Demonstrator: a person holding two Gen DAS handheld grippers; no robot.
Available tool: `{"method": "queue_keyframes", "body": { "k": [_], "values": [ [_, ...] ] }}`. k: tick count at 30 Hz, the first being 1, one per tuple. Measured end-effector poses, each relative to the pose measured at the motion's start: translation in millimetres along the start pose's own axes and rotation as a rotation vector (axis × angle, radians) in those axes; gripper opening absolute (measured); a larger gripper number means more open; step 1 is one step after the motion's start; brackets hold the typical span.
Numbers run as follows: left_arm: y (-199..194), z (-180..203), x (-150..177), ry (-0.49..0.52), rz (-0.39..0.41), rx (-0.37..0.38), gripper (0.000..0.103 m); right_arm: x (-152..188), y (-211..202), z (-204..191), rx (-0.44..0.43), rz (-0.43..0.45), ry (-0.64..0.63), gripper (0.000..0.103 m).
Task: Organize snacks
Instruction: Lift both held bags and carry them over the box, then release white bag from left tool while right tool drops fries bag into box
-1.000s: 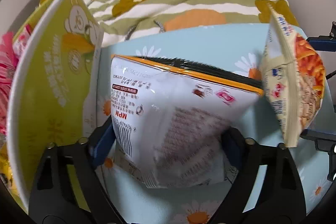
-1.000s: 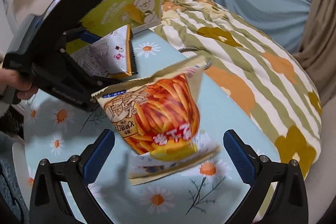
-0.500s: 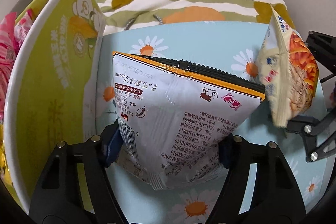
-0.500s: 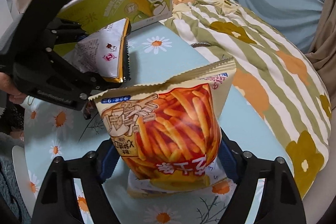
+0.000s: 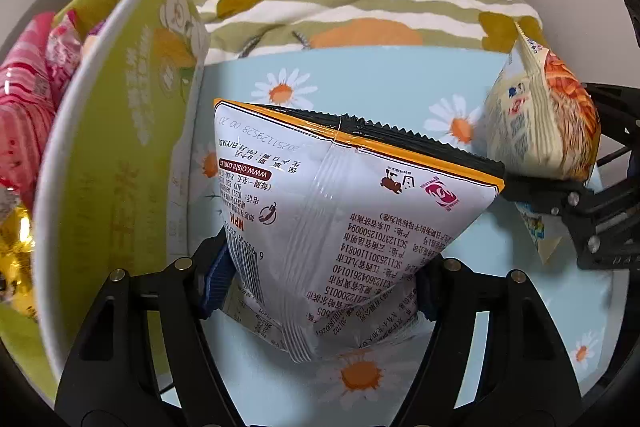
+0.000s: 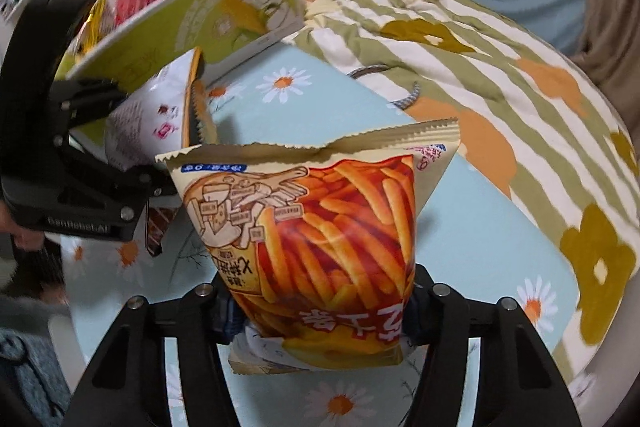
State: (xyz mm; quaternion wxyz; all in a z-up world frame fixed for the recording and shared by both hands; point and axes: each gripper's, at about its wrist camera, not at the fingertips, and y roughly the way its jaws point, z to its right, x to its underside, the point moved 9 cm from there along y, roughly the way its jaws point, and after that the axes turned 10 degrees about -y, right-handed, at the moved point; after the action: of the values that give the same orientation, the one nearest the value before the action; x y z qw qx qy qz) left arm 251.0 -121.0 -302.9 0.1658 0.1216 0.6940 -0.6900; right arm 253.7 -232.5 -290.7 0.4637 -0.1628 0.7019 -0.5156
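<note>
Right gripper (image 6: 320, 311) has clenched the fries bag (image 6: 320, 227); left gripper (image 5: 320, 279) grips the white bag (image 5: 340, 227), barcode visible only there.

The white snack bag (image 5: 344, 227) covers the left gripper's (image 5: 320, 283) inner pads, and its small print is too fine to read. The fries bag (image 6: 320, 227) hides the right gripper's (image 6: 320, 311) pads. Pink packets (image 5: 24, 99) in the green box (image 5: 108, 167) are cut off at the frame's edge

I log: white snack bag (image 5: 352, 227) edged orange and black; beige bag (image 6: 320, 227) printed with orange-red sticks; lime-green box (image 5: 120, 155); pale-blue daisy-print worktop (image 5: 380, 79); green-striped, orange-flowered blanket (image 6: 500, 39).
</note>
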Motion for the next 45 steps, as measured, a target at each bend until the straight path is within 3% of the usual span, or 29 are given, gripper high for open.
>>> {"method": "queue_keyframes", "body": {
  "k": [6, 13, 21, 27, 37, 45],
  "values": [
    [-39.2, 5.3, -7.9, -0.012, 0.047, 0.037, 0.071, -8.3, -36.2, 7.3, 0.008, 0.038, 0.110, 0.056],
    [-102.6, -4.0, -23.7, -0.035, 0.115, 0.078, 0.071, -36.4, -88.0, -0.4, 0.068, 0.090, 0.142, 0.056],
    [-163.4, -61.0, -49.6, -0.099, 0.194, 0.077, 0.071, -95.1, -134.9, -21.3, 0.098, 0.163, 0.161, 0.056],
    [-190.3, -116.3, -74.5, -0.094, 0.240, 0.054, 0.071, -157.5, -141.1, -42.8, 0.090, 0.222, 0.160, 0.056],
    [-174.2, -225.7, -142.9, -0.130, 0.222, 0.023, 0.071, -249.5, -108.0, -81.5, 0.032, 0.285, 0.216, 0.056],
    [-124.2, -262.5, -191.5, -0.110, 0.176, 0.047, 0.071, -279.9, -73.3, -88.2, 0.056, 0.264, 0.269, 0.056]
  ]
}}
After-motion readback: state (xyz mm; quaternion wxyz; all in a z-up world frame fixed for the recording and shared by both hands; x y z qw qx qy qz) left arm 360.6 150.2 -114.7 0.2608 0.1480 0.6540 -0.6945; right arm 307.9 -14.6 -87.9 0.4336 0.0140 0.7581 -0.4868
